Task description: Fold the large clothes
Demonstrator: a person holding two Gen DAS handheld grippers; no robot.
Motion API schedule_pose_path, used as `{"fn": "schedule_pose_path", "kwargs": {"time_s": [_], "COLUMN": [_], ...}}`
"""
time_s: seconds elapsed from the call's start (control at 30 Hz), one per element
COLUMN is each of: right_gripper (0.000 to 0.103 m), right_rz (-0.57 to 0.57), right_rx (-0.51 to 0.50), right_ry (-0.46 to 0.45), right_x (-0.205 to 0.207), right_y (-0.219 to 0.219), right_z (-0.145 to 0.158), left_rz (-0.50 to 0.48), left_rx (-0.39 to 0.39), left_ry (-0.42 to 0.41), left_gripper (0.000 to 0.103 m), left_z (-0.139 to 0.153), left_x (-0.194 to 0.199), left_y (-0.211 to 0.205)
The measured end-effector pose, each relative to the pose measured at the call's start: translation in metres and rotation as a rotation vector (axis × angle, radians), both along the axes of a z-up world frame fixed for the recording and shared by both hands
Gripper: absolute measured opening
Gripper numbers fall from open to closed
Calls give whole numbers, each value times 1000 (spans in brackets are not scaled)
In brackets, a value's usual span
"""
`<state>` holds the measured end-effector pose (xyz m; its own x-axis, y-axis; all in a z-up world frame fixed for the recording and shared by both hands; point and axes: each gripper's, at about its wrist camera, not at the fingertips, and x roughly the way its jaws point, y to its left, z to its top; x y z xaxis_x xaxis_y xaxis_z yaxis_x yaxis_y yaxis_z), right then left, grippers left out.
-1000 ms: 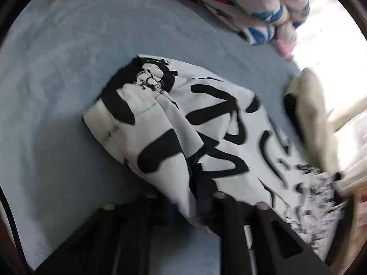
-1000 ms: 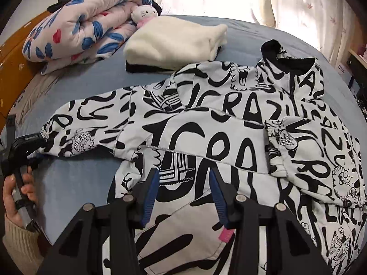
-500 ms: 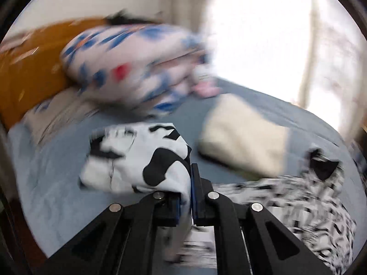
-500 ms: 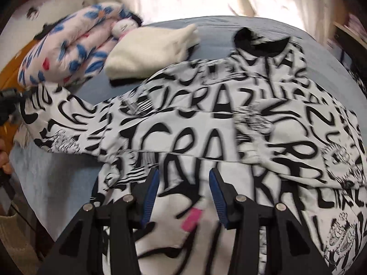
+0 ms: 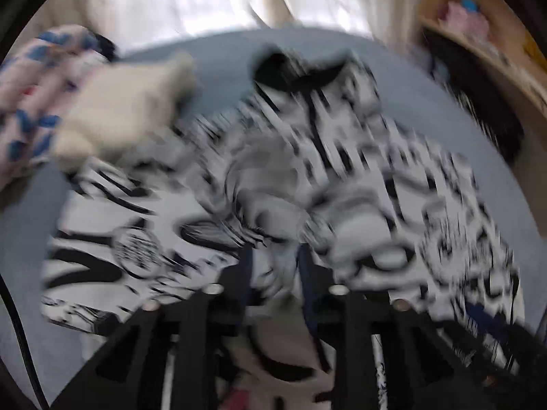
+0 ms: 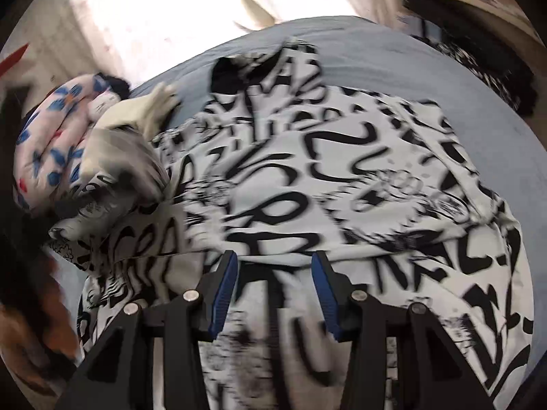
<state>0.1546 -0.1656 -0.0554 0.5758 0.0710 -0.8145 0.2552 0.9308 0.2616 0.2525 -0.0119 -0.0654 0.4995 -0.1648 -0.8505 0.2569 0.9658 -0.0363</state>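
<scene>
Bed: blue sheet (image 5: pixel 232 68), curtains behind.
Left view: blurred; left hand-held gripper (image 5: pixel 275 266) over the printed hoodie (image 5: pixel 393 184), cloth between the jaws, grip cannot be told.
Right view: right hand-held gripper (image 6: pixel 273 287) released, above the hoodie's (image 6: pixel 342 157) middle.
Risk: sleeve (image 6: pixel 116 174) may bunch or slip.
</scene>
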Motion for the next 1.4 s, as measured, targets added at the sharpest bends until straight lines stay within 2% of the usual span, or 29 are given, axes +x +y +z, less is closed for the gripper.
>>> {"fn": "schedule_pose_path", "kwargs": {"time_s": [0.07,0.13,0.17,0.4,0.53,0.6,0.7,0.77,0.83,0.97,1.03,1.13,1.17,1.2,1.27,1.3,1.4], "right_gripper": [45,46,46,46,49,57,58,58,58,58,58,57,41,15,12,8,4], "right_rz": [-10,-13,-10,51,109,127,137,146,154,143,145,187,213,232,252,253,207], "right_rx": [11,31,47,122,195,247,288,297,321,328,330,351,336,313,264,243,153], "right_ry": [10,20,26,29,30,33,47,62,86,149,176,161,164,172,130,84,-74], "right_x": [-2,-1,0,9,30,44,69,88,107,144,156,167,169,171,167,161,130], "right_y": [-9,-15,-18,-11,-5,-4,-2,1,3,6,10,22,29,35,40,39,21], "right_z": [-6,-11,-14,-24,-27,-28,-32,-36,-43,-66,-76,-81,-80,-77,-59,-46,1], "left_rz": [-38,-72,-76,-30,50,107,206,252,293,299,292,296,299,303,315,318,322], "left_rx": [6,-4,-14,-51,-52,-51,-51,-82,-179,-330,-372,-414,-419,-419,-414,-420,-433], "left_ry": [62,126,137,78,30,3,-21,5,69,125,135,132,127,118,107,101,101], "left_gripper": [33,52,55,56,56,56,58,66,67,67,67,67,67,67,67,67,67], "left_z": [-21,-36,-36,-16,0,4,5,-1,-12,-27,-33,-37,-36,-35,-32,-30,-27], "left_x": [-7,-11,-16,-46,-59,-63,-62,-58,-52,-47,-41,-33,-31,-26,-19,-17,-17], "left_y": [-11,-16,-14,27,65,87,118,136,160,185,190,193,193,195,195,196,199]}}
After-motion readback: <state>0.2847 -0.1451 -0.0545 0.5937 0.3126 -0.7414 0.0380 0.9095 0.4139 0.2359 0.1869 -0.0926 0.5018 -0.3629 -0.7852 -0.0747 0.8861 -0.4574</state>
